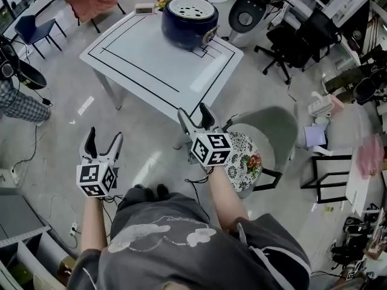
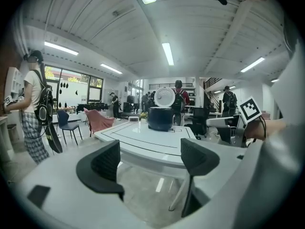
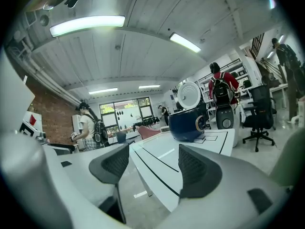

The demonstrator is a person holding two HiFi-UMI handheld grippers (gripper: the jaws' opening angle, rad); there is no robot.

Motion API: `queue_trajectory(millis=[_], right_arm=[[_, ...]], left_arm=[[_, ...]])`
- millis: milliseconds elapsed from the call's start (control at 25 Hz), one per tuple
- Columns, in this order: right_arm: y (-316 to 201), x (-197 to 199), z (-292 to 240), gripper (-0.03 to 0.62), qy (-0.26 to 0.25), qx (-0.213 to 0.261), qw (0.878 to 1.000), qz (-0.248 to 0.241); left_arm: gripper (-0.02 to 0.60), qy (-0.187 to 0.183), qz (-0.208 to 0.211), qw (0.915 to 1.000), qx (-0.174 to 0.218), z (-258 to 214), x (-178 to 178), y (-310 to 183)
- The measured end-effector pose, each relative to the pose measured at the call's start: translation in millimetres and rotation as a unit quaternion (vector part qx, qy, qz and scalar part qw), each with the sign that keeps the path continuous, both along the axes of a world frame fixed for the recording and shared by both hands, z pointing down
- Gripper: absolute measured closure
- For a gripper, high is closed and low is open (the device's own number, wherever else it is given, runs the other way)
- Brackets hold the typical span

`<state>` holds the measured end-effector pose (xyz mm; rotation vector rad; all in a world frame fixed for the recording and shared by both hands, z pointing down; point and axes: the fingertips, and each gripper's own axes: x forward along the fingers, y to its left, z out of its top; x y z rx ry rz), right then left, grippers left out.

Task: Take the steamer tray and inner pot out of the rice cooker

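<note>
The left gripper point(image 1: 104, 135) and right gripper point(image 1: 193, 111), both spread and empty, are at lower centre. At upper centre, on the desk point(image 1: 145, 59), is the rice cooker point(image 1: 189, 26), seemingly with the steamer tray point(image 1: 190, 8) inside.

Classed as an open-plan lab or workshop hall, not a home. Evidenced by:
- long fluorescent strip lights point(image 2: 167, 54) on a ribbed white ceiling;
- smooth grey floor point(image 1: 139, 141) with loose black cables point(image 1: 31, 144);
- white square table marked with black outlines point(image 1: 151, 62), with a dark blue round rice cooker point(image 1: 188, 23) set on it;
- black swivel office chairs point(image 1: 293, 41) beside cluttered benches;
- red brick wall point(image 3: 47, 116) and large glazed windows point(image 2: 71, 87);
- several people with backpacks point(image 2: 35, 104) standing about.
</note>
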<state>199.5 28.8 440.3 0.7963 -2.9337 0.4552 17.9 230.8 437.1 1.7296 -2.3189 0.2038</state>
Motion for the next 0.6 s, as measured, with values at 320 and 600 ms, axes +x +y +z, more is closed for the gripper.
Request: queue_trajectory(millis=[320, 600], right_arm=[[-34.5, -8.8, 3.8, 0.281, 0.007, 0.004, 1.000, 0.027], [-84.7, -25.4, 1.2, 0.281, 0.011, 0.013, 0.997, 0.074]], left_arm=[[0.192, 0.000, 0.013, 0.9998, 0.018, -1.5, -36.3, -49.7], [0.192, -0.008, 0.068, 0.9973, 0.027, -5.2, -72.0, -127.6]])
